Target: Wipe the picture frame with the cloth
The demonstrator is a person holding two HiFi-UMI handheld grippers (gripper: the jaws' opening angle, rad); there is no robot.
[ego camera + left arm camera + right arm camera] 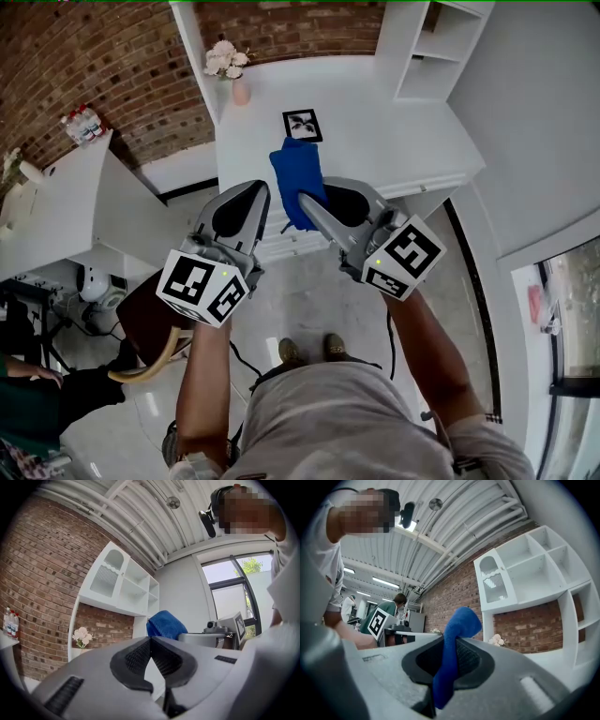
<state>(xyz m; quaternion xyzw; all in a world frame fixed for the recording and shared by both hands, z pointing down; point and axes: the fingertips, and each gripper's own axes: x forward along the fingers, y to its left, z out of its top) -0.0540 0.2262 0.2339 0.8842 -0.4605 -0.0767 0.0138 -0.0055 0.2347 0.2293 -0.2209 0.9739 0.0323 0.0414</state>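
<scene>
A small black picture frame (pixel 302 125) lies flat on the white desk (pixel 375 141), just beyond the blue cloth (pixel 298 178). My right gripper (pixel 305 200) is shut on that cloth, which hangs from its jaws above the desk's near edge. In the right gripper view the cloth (pixel 452 653) runs up between the pads and bulges out at the tip. My left gripper (pixel 253 192) is held beside the right one, shut and with nothing in it. The left gripper view shows its jaws (pixel 151 641) closed together, with the cloth (pixel 166 625) to the right.
A pink vase of pale flowers (pixel 234 70) stands at the desk's back left. White shelves (pixel 441 47) rise at the back right, a brick wall behind. A second white table (pixel 66 187) with bottles (pixel 82 124) is to the left. Another person (pixel 37 384) sits at lower left.
</scene>
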